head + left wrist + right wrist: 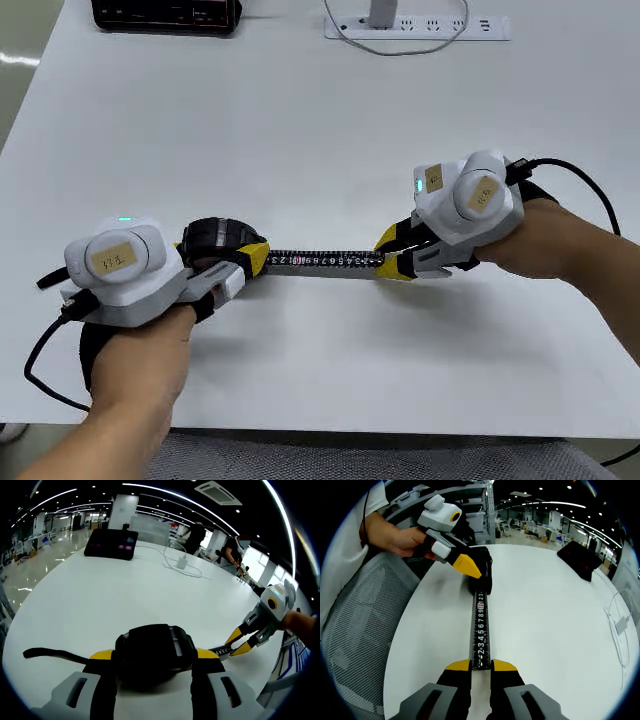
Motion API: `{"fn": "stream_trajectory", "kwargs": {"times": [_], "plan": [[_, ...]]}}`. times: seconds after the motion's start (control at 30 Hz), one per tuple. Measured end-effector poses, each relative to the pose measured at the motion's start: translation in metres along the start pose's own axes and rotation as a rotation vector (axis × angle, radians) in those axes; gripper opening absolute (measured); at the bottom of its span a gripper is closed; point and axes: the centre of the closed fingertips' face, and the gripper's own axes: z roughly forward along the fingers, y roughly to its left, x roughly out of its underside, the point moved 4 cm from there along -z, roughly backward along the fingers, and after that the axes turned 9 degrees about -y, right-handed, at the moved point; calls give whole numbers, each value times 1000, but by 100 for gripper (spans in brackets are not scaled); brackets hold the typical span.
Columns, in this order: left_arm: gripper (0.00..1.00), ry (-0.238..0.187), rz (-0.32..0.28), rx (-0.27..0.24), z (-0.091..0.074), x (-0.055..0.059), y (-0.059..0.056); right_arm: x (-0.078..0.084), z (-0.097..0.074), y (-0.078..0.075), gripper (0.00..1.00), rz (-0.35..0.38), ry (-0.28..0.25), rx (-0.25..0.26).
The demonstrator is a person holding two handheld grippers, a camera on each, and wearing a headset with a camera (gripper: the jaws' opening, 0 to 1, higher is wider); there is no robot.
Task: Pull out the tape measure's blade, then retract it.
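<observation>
A black tape measure case rests on the white table, and my left gripper is shut on it. In the left gripper view the case sits between the yellow-tipped jaws. A short length of dark blade with white numbers runs from the case to my right gripper, which is shut on the blade's end. The blade stretches straight away from the right gripper toward the case and the left gripper.
A black device lies at the table's far left edge. A white power strip with a plugged cable sits at the far right. A grey mesh chair stands by the near edge. People stand in the background.
</observation>
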Motion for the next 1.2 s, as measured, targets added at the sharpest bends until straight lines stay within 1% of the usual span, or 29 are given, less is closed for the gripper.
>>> {"fn": "stream_trajectory", "kwargs": {"times": [0.17,0.23,0.3,0.37,0.67,0.83,1.0,1.07,1.2], "plan": [[54,2,-4,4,0,0,0,-5,7,-1,10,-2,-11,-6],[54,3,-9,5,0,-1,0,-3,9,-2,10,-16,8,-8],[54,2,-9,6,0,0,0,-3,10,-3,10,1,-14,-12],[54,1,-12,9,0,-1,1,-3,11,-4,10,-5,-12,-13],[54,2,-20,15,0,-1,1,-14,22,-6,10,-1,-45,-27],[55,1,-21,16,0,-1,1,-18,28,-7,10,-3,-54,-34],[55,2,-25,21,0,-1,1,-24,35,-8,10,-3,-68,-43],[55,1,-26,22,0,-2,1,-28,39,-8,10,4,-81,-47],[55,-1,-23,22,0,-1,2,-32,45,-7,10,5,-87,-56]]}}
